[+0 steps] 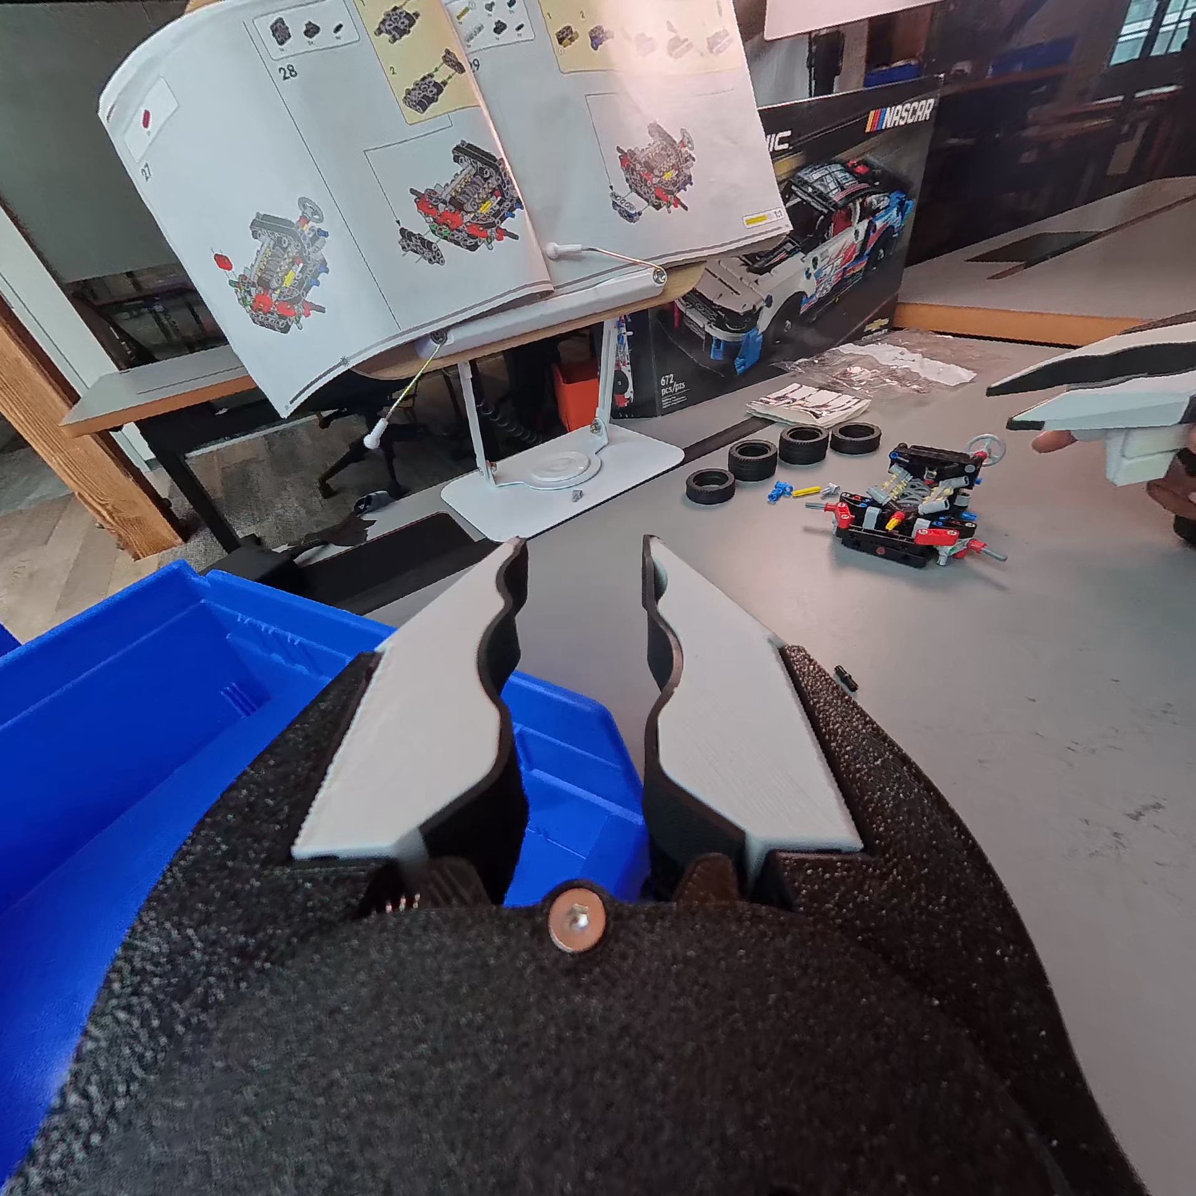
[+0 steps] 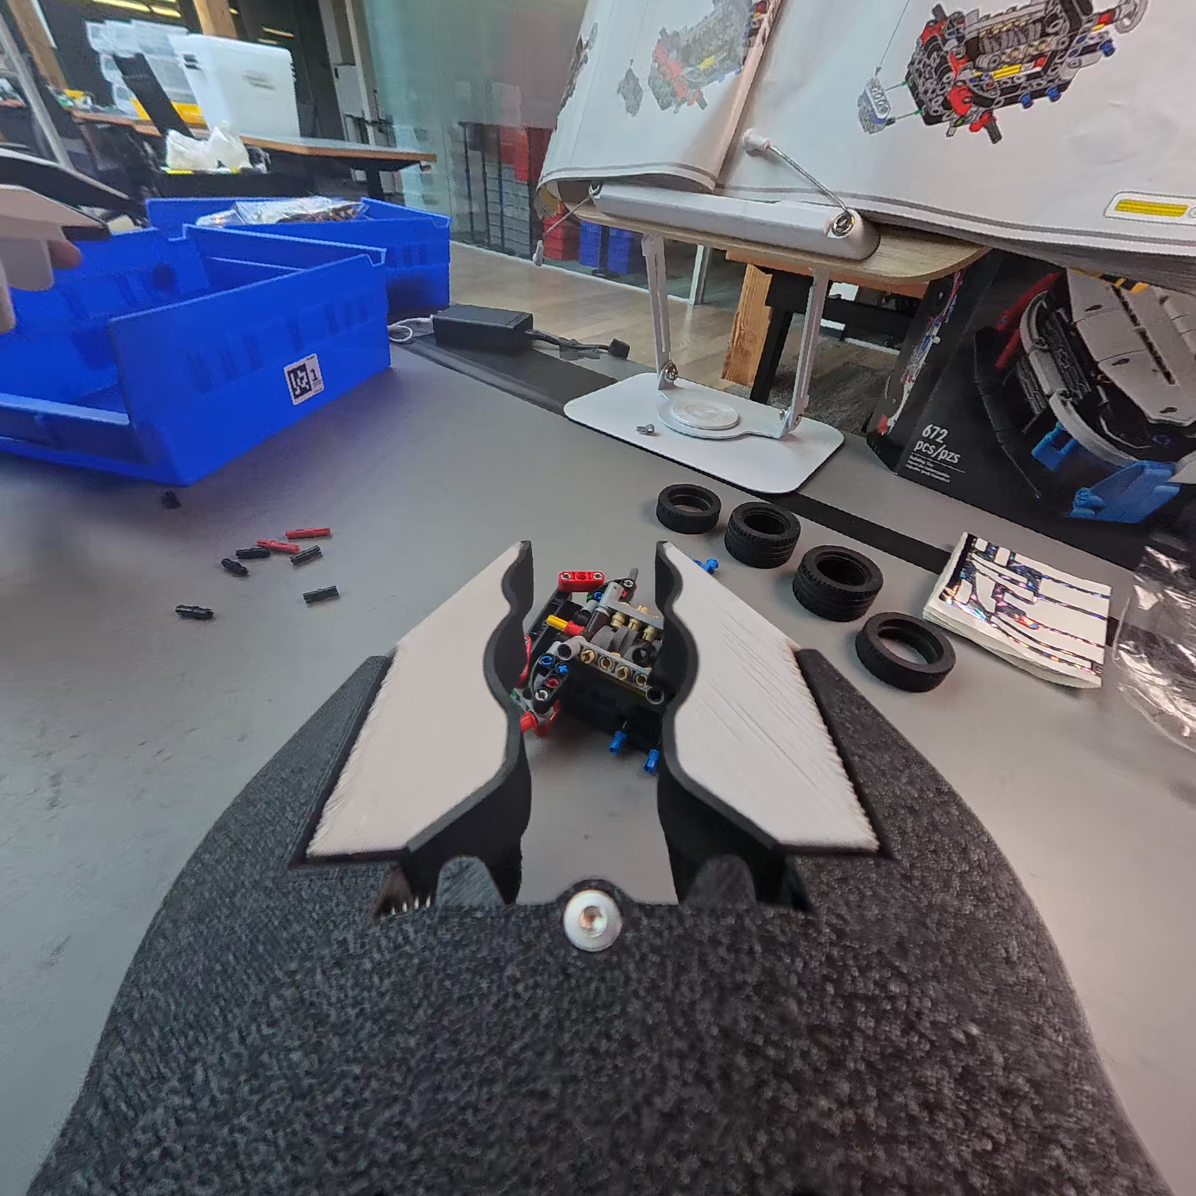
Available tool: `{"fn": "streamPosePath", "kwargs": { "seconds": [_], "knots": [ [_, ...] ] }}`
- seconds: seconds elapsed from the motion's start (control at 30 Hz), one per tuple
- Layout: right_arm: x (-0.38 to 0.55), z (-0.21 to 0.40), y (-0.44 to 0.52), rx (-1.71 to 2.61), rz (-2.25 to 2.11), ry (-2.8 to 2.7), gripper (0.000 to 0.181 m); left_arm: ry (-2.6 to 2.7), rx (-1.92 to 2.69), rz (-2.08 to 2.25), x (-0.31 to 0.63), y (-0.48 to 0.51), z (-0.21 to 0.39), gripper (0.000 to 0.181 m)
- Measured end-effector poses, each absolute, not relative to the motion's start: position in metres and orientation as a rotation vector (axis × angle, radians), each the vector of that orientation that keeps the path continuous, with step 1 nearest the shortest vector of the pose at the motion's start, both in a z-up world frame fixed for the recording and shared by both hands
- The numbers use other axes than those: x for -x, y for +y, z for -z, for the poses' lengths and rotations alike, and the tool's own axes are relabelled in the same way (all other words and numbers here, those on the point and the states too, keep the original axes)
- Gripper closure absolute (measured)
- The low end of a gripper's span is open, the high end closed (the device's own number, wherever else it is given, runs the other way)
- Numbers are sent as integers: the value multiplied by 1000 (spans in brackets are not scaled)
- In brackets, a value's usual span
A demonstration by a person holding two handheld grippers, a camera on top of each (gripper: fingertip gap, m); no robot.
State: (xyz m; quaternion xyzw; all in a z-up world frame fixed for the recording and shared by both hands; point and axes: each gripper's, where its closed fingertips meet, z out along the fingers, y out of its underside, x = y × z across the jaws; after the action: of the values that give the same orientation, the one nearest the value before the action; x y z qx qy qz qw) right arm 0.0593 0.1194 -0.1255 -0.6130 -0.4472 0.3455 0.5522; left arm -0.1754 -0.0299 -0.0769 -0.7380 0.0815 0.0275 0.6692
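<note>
Hovering over a grey table, two hand-held grippers with pale fingers and black textured bodies are seen. The left gripper is held with its jaws parted and nothing between them, above the near corner of a blue bin that is set at the table's left edge. The right gripper is also parted, and a small brick-built engine assembly in black, grey and red is framed between its fingers; whether the pads are touching it cannot be told. In the left wrist view the same assembly is seen resting on the table, with the right gripper just above and beside it. Four black tyres are laid in a curved row near the assembly, towards the far edge of the table. A folded sticker sheet is placed next to the last tyre, and crumpled clear plastic bags lie beyond it. Loose red and black pins are scattered between the assembly and the blue bin. A white book stand is set at the far edge, with an open instruction booklet propped on it. A dark product box showing a race car is stood behind the stand
</note>
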Motion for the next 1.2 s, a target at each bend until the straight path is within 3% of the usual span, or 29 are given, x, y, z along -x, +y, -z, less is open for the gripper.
{"fn": "streamPosePath", "kwargs": {
  "seconds": [0.2,0.47,0.67,0.8,1.2],
  "knots": [
    [-65,140,124,1546,-775,-1154,150,244,1637,-72,158,-30,72,146],
    [-56,156,149,1634,-435,-1592,140,289,1612,-59,143,-30,69,147],
    [-54,182,161,1887,-532,-1790,126,350,1621,-3,117,-29,77,149],
    [-53,194,151,1904,-567,-1873,139,423,1637,-1,99,-27,88,149],
    [-63,193,90,1636,-630,-2185,142,447,1676,68,86,-26,98,149]
  ]
}}
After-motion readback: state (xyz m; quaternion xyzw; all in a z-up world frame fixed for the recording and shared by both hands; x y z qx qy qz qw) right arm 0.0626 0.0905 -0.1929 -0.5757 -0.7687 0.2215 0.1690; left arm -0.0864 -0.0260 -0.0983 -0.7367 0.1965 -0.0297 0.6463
